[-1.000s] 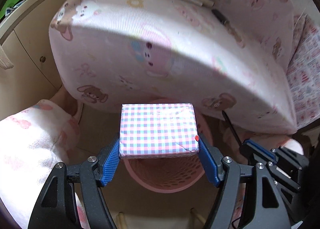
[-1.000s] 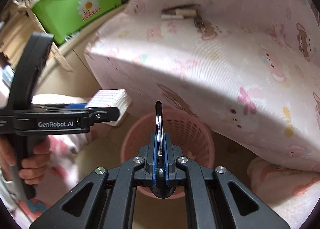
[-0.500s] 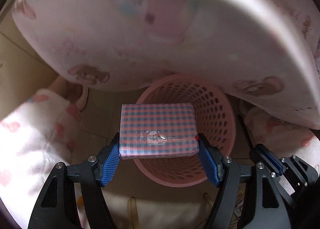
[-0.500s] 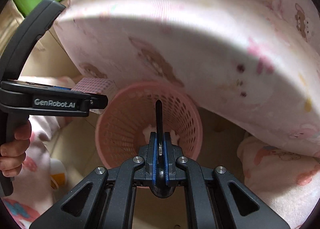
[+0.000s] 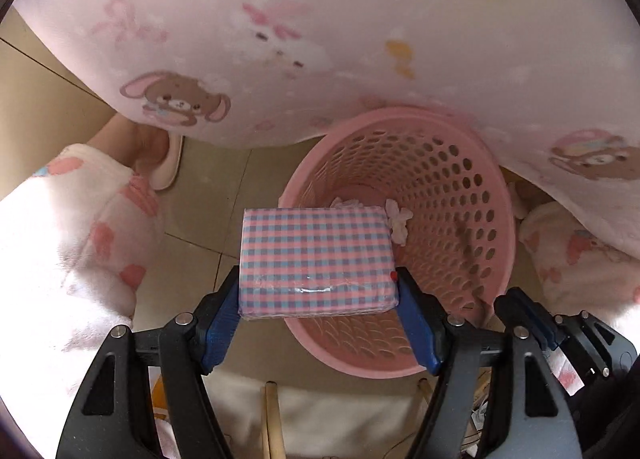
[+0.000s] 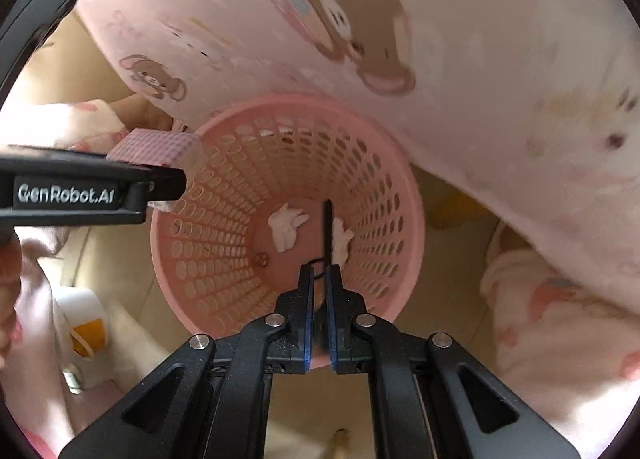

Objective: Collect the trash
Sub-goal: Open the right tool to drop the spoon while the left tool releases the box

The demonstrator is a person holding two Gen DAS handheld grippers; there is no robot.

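Both grippers dropped twd basket (image 6: 404,195), now looking down into it. L gripper (image 5: 318,291) pinching pack (image 5: 316,259) over left rim. R gripper (image 6: 318,279) jaws pressed on black stick (image 6: 328,231) above tissues (image 6: 286,227). Release looks next.

The checked packet (image 5: 316,263) is hiding the near-left rim and part of the floor of the pink basket (image 5: 460,195). The bear-print bedding (image 5: 320,19) is overhanging the basket's far rim, and it's running out of frame on top and both sides. In the right wrist view the bedding (image 6: 460,79) is smearing with blur, print unreadable at right. The thin black item (image 6: 328,231) in the right gripper (image 6: 318,279) is too slim to identify; its lower end is disappearing between the pads. The small brown speck (image 6: 262,258) on the basket floor is too small to identify. The left gripper's body (image 6: 80,191) is covering most of the packet there.
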